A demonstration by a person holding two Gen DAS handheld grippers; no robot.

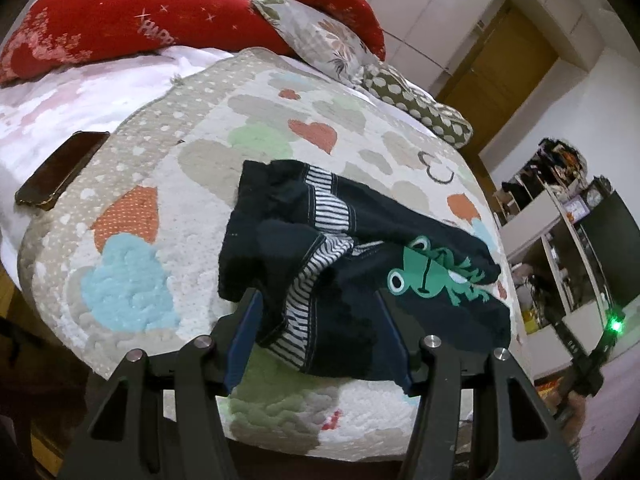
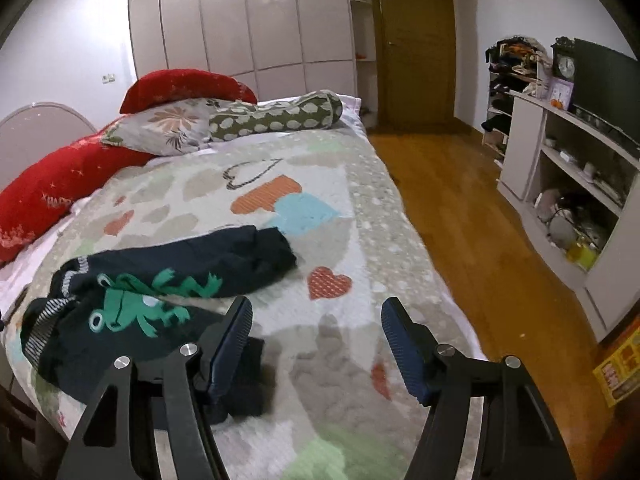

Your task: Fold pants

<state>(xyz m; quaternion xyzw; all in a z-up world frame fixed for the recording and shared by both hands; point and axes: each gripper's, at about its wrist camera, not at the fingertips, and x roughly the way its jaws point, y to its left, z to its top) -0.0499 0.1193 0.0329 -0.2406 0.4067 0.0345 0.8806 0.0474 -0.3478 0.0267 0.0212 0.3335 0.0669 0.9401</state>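
Note:
Dark navy pants (image 1: 352,248) with a green frog print and striped waistband lie crumpled on the heart-patterned bedspread (image 1: 160,184). My left gripper (image 1: 320,300) is open, its jaws on either side of the near waistband edge, just above the fabric. In the right wrist view the pants (image 2: 160,280) lie to the left. My right gripper (image 2: 316,312) is open over bare bedspread (image 2: 328,216), its left finger near a pants leg end.
A phone (image 1: 60,170) lies on the white sheet at the left. Red, floral and dotted pillows (image 2: 224,120) are at the bed head. Wooden floor (image 2: 460,208) and a shelf unit (image 2: 568,168) are on the right.

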